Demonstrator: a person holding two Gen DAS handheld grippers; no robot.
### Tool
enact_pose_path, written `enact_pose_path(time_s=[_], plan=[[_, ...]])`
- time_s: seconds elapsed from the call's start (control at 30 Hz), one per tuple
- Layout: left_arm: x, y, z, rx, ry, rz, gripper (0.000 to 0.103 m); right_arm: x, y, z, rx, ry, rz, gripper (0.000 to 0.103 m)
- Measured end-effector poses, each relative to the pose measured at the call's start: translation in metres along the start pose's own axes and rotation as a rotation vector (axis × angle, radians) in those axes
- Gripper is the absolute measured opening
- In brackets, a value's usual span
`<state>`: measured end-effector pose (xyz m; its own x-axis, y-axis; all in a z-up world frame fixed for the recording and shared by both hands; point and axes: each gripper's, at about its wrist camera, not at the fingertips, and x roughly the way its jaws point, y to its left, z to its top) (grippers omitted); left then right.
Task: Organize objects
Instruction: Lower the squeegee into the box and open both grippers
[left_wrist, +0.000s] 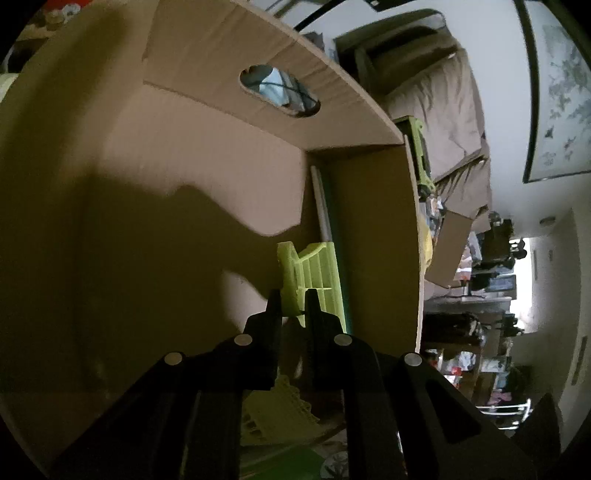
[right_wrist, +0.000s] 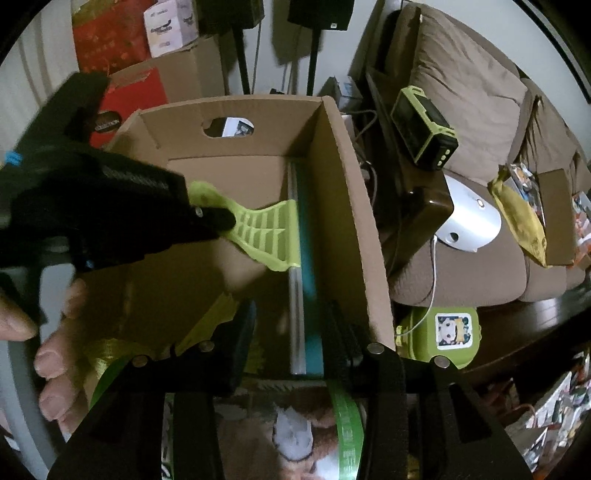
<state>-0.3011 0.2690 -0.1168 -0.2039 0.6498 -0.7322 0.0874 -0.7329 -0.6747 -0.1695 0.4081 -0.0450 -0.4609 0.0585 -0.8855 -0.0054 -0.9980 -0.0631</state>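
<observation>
Nearest the right wrist camera, we note the right gripper with its fingers standing moderately apart, straddling the near edge of a teal flat item and a grey strip that stand on edge against the right inner wall of the cardboard box; we cannot tell whether the pads touch them. A green band with unreadable print lies below.

To the left, a hand carries the left gripper, its fingers drawn narrow and clamped on a lime-green ribbed plastic piece. That piece hangs inside the box, its far end touching the teal item.

The box's far wall has an oval handle cut-out.

Beyond the box, a red carton bears a dark label reading "COLLECTION". On the brown sofa rest a green-edged black device and a white rounded appliance. A green case carries a cartoon-face sticker.
</observation>
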Motion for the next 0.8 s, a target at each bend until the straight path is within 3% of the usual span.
enact_pose_path(time_s=[0.13,0.23,0.33,0.8], plan=[[-0.004,0.004,0.004,-0.003,-0.022,0.007,0.011,-0.009,0.001,-0.002,0.008,-0.017,0.011,0.041],[-0.001,0.003,0.002,0.006,0.017,0.012,0.011,-0.016,0.004,-0.004,0.004,-0.029,0.013,0.041],[0.001,0.004,0.000,-0.002,0.070,0.007,0.035,-0.021,0.005,-0.005,-0.002,-0.036,0.008,0.042],[-0.060,-0.007,-0.010,0.106,0.014,0.010,0.051,-0.031,0.016,-0.004,0.002,-0.060,0.013,0.045]])
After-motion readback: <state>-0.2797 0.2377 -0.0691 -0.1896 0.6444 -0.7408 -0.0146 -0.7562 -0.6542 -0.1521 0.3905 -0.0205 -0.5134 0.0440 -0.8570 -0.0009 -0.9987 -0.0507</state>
